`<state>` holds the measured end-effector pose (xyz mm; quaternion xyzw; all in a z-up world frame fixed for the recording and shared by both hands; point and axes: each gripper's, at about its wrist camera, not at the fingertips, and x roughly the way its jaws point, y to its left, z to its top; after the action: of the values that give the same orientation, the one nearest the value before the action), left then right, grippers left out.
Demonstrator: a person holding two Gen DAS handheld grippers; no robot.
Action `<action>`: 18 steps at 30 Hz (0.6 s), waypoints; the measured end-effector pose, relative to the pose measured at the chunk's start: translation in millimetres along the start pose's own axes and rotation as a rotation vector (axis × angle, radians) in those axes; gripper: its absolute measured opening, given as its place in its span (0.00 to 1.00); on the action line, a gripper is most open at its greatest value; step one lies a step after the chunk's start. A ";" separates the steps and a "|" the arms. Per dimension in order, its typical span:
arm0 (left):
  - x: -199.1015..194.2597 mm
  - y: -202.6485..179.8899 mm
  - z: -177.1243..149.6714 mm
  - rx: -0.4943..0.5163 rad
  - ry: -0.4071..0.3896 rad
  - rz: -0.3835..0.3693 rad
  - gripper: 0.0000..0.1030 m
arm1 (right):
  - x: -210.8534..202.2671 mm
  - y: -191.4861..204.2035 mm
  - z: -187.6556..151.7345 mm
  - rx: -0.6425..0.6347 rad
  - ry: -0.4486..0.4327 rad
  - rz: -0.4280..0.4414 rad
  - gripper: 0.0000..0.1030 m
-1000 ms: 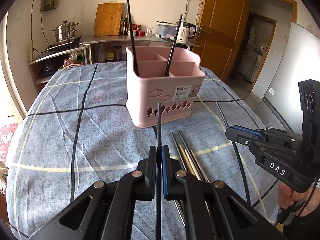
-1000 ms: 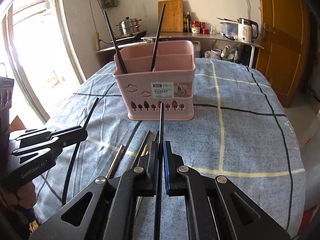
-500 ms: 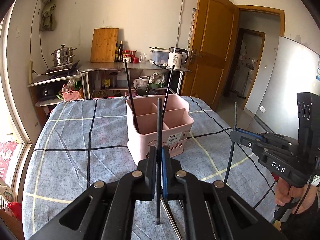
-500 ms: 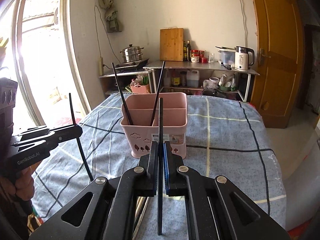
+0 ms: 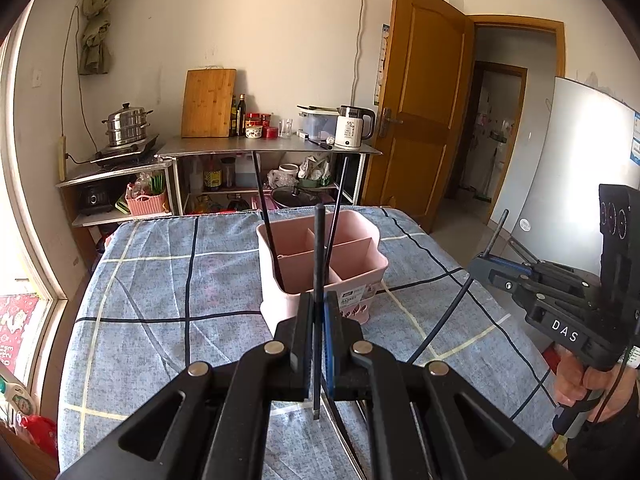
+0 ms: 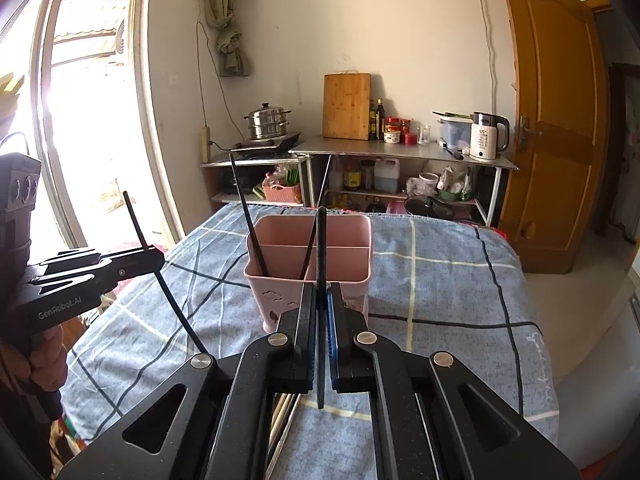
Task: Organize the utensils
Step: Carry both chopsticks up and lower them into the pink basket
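A table [image 5: 168,280] draped in a blue-grey checked cloth fills the foreground of both wrist views, with a metal counter [image 5: 264,148] of kitchen goods against the wall behind it. Towards the far middle of the table stands a pink utensil basket [image 5: 360,268] with divided compartments; two black chopsticks [image 5: 267,224] lean in it, crossing outward from the front compartment. The left gripper [image 5: 319,320] hangs above the table in front of the basket, its jaws pressed together on a black chopstick [image 5: 319,248] that stands roughly upright between them, its lower tip clear of the cloth. The right gripper [image 6: 320,320] is likewise clamped on its own black chopstick [image 6: 321,248], upright and lifted off the table, just short of the basket. Each gripper shows at the edge of the other's view, a hand [image 5: 592,384] wrapped around its handle. On the cloth below the grippers lie several more chopsticks [image 6: 286,412], pale and metallic, partly hidden by the jaws.
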<state>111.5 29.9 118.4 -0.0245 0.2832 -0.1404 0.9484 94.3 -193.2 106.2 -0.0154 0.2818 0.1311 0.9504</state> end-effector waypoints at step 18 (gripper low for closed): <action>3.5 1.3 72.9 0.003 -0.061 -0.032 0.05 | 7.9 10.2 63.8 -0.033 -0.099 0.025 0.05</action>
<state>154.3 27.7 177.5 -0.0317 0.2535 -0.1551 0.9543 132.0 -174.9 156.0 -0.0210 0.2321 0.1482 0.9611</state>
